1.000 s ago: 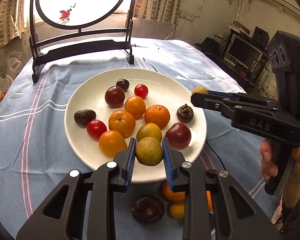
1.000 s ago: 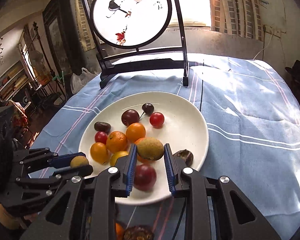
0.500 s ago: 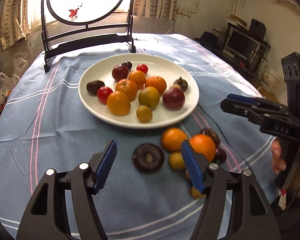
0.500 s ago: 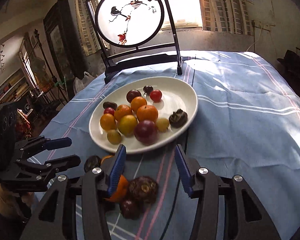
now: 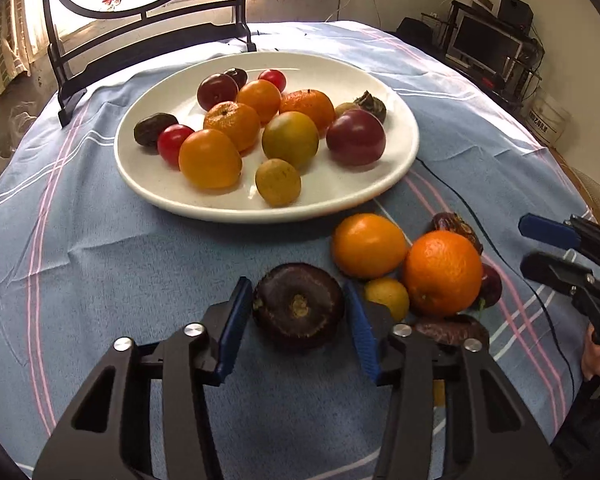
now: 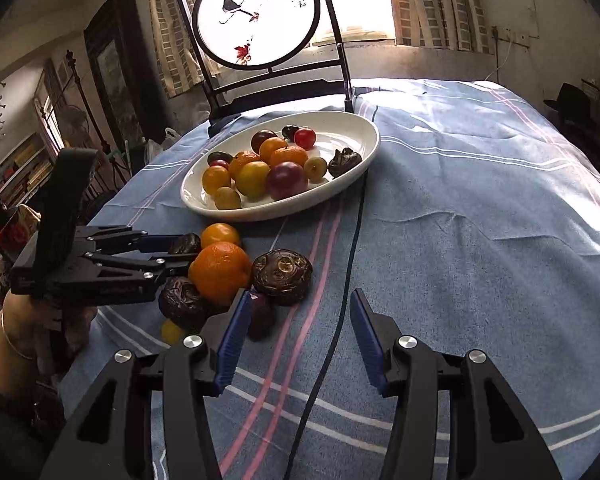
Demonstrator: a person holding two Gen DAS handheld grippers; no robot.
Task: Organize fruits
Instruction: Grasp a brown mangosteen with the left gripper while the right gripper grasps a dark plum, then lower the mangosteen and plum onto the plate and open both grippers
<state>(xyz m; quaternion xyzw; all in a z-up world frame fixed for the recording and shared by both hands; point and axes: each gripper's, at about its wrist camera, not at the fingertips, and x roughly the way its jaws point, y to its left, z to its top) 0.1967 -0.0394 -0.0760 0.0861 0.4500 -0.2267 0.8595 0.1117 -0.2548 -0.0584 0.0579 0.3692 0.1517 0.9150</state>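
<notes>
On the blue-clothed desk (image 5: 100, 264), the white plate (image 5: 396, 168) holds about a dozen fruits while several remain beside it (unsorted), the left gripper (image 5: 298, 316) having just narrowed around the dark round fruit (image 5: 298, 306) without clearly pressing it, and the right gripper (image 6: 296, 334) part-open, empty.

Daylight is pouring through the window (image 6: 388, 4) beyond the right gripper (image 6: 296, 332), glaring white there; corners are darkening, edges bending, fruits (image 5: 288, 140) casting soft shadows.
</notes>
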